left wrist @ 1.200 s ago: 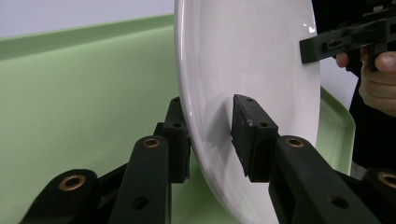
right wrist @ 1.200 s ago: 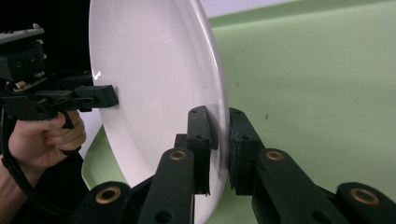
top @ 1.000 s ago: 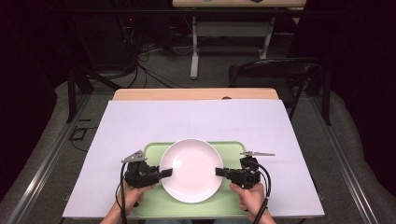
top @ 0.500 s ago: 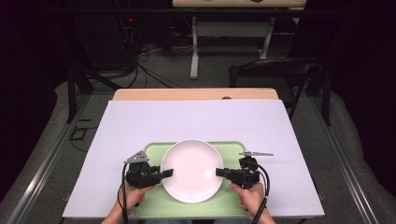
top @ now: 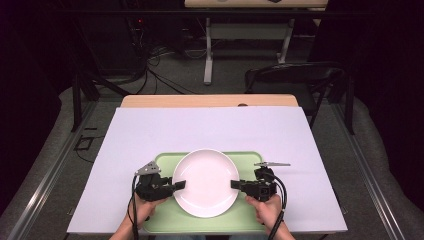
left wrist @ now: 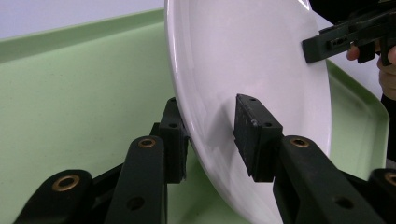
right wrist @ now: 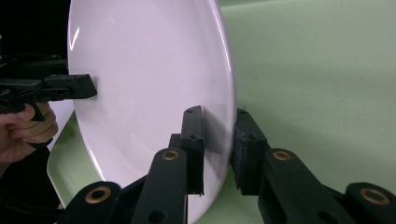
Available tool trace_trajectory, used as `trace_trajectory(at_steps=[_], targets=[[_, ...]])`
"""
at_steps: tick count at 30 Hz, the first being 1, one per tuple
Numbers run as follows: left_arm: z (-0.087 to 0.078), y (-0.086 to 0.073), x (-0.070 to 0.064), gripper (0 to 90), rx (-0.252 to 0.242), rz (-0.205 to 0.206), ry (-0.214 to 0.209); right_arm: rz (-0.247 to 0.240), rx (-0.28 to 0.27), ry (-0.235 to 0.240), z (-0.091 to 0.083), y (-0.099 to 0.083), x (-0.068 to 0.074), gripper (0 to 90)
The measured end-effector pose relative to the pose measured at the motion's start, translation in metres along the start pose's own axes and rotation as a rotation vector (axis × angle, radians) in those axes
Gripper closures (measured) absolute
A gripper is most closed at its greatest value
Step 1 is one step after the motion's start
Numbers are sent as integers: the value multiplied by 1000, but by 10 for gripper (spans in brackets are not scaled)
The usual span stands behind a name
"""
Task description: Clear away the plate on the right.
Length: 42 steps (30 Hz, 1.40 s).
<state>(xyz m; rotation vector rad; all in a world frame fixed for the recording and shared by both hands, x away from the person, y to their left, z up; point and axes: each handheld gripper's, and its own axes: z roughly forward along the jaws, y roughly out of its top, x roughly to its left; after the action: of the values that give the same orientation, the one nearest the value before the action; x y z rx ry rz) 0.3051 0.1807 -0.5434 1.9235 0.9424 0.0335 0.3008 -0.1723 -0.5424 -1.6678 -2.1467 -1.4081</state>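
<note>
A round white plate point(top: 205, 182) lies on a light green tray point(top: 165, 161) at the near edge of the table. My left gripper point(top: 180, 184) is at the plate's left rim, my right gripper point(top: 234, 184) at its right rim, each held in a hand. In the left gripper view, the left gripper point(left wrist: 209, 123) straddles the plate point(left wrist: 243, 51) rim, open, with a gap at the upper pad. The right gripper view has the right gripper point(right wrist: 218, 126) shut on the plate point(right wrist: 149, 70) rim, one pad on each face.
The tray stands on a white sheet point(top: 210, 130) covering the table. A wooden strip point(top: 210, 101) runs along the far edge. On the floor beyond are a dark chair point(top: 295, 75), cables and another table's legs.
My left gripper has slid right until its jaws reach over the plate's left rim. The right gripper and the plate have stayed where they were.
</note>
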Motion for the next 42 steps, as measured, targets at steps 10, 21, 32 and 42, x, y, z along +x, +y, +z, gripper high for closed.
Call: trace_trajectory(at_steps=[10, 21, 32, 42], targets=[[4, 0, 3, 636, 14, -5, 17, -44, 15, -22, 3, 1, 0, 745], [11, 0, 5, 613, 43, -20, 62, -31, 34, -43, 9, 3, -5, 721], [17, 1, 6, 592, 67, -35, 119, -32, 56, -77, 14, 4, -5, 686], [23, 0, 5, 573, 95, -21, 179, -50, 72, -118, 20, 4, -4, 631]])
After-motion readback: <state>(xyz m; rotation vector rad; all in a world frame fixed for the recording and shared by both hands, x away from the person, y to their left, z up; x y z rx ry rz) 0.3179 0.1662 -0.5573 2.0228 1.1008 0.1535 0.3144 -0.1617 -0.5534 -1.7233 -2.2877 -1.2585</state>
